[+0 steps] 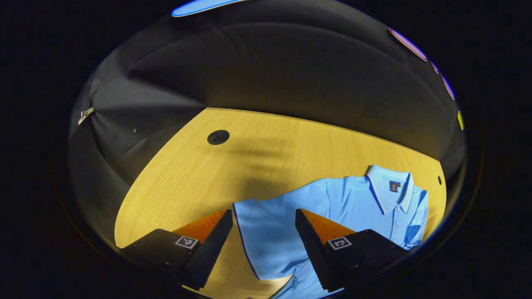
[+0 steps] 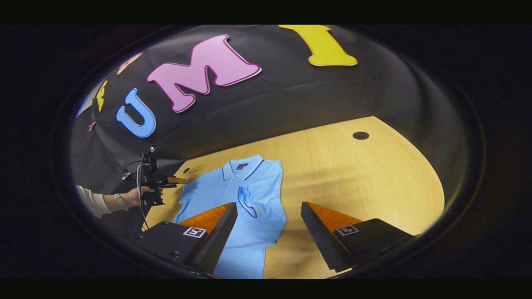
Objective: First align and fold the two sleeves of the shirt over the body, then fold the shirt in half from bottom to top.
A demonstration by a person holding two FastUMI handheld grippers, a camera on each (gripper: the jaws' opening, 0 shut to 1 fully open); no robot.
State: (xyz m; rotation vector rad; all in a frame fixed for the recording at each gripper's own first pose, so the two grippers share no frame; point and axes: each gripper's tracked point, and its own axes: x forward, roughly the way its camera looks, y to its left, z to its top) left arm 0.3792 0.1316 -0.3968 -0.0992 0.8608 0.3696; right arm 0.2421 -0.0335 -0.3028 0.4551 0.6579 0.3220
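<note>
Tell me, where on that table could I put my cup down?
Bare wood lies between the blue polo shirt and the round cable hole in the table. Near the other hole it is bare too. The shirt's side is crowded.

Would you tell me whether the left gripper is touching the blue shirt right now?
Apart. The right gripper view shows the left gripper, held by a hand, with wooden table showing between its tips and the blue shirt.
</note>
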